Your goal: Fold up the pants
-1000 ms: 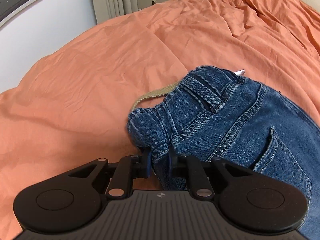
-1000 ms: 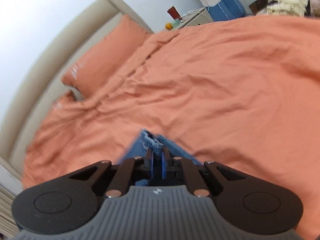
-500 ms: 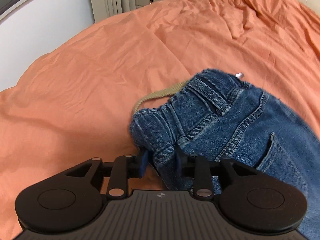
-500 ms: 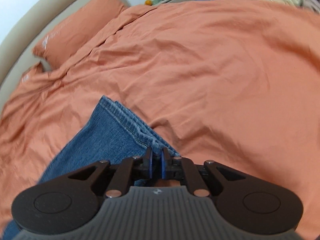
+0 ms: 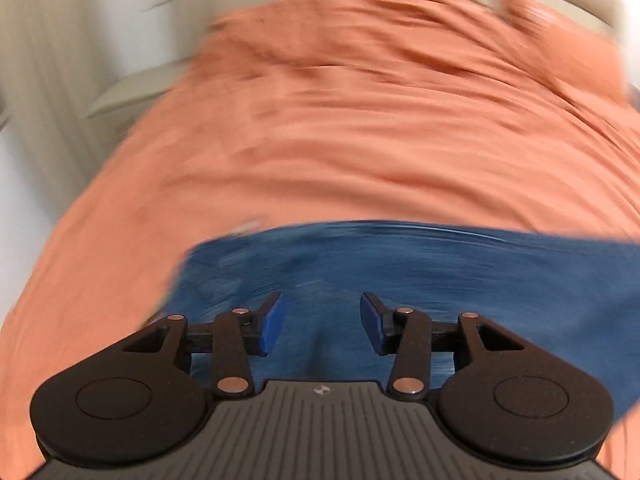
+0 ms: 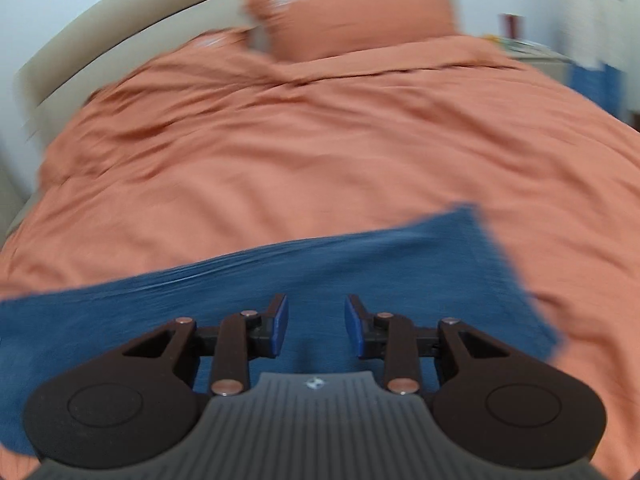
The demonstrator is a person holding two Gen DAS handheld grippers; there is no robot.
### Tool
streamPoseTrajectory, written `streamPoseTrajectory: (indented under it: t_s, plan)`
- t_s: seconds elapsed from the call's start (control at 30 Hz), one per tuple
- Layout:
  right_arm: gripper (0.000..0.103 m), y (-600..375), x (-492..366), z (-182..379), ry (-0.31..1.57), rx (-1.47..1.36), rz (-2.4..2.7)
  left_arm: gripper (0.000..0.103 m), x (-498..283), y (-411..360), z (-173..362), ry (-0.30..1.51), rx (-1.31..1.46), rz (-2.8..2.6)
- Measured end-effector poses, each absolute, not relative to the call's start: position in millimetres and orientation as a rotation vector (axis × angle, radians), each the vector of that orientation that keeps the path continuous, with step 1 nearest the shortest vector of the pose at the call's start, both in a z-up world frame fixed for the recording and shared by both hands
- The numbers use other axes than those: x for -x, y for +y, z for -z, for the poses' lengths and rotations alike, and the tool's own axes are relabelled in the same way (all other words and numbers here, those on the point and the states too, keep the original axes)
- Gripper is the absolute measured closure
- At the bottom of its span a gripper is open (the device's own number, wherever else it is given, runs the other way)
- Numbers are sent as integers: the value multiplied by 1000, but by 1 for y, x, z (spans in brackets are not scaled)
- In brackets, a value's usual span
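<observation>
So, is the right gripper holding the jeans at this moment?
No, the right gripper is open, with the jeans lying flat beneath it.

A home bedroom: orange-covered bed (image 6: 320, 152), pillow (image 6: 352, 16), padded headboard (image 6: 80, 40).

Even, soft daylight, no glare and only faint shadows. Heavy motion blur smears the orange bedspread (image 5: 360, 140) and the jeans (image 6: 320, 272) in both views; the gripper bodies stay sharp. Fisheye distortion bends the headboard (image 6: 100, 36) along the edges; corners vignette dark.
</observation>
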State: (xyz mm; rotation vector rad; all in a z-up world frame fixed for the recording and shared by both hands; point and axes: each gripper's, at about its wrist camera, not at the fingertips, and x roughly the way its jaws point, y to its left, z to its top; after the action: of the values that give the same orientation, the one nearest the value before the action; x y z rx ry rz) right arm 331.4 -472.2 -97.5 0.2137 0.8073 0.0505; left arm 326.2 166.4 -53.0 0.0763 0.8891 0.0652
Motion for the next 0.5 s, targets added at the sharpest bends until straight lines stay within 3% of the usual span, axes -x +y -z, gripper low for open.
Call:
streamPoseTrajectory:
  t_s: [0.27, 0.5]
  plan:
    - [75, -360, -398, 113, 857, 116, -373, 50, -393, 41, 95, 908, -441, 280]
    - [73, -308, -442, 132, 882, 334, -585, 48, -438, -4, 140, 936, -592, 435]
